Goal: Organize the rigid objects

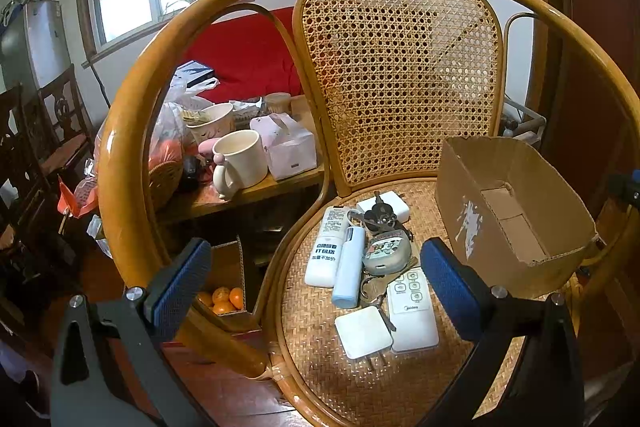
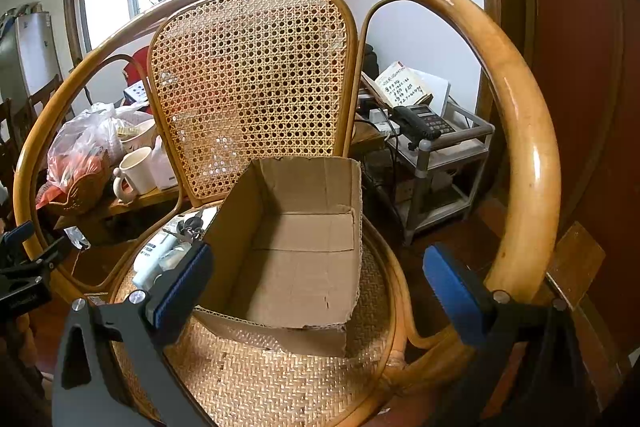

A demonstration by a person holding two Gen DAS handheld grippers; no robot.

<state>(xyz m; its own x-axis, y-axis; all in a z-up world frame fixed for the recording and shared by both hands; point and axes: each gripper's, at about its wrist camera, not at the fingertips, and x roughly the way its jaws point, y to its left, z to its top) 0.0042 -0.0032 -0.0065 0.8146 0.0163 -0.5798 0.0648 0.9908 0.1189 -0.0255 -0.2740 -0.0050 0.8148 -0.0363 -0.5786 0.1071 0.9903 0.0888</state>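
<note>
We hold the left gripper (image 1: 316,279) and right gripper (image 2: 318,285) with jaws spread, both empty. On the rattan chair seat (image 1: 320,359) a white remote (image 1: 412,307) reads "Midea"; the cardboard box (image 2: 296,259) stands beside the clustered items, another remote's (image 1: 326,247) label illegible.

Remotes (image 1: 326,247) left of box (image 1: 516,203) on chair (image 1: 360,375)

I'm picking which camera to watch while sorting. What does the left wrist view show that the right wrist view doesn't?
Only the left wrist view shows the whole pile: remote, square charger, blue case, plus oranges below. Only the right shows the telephone and the box's bare floor. Both share the cardboard box, the chair, the mug and open grippers.
</note>
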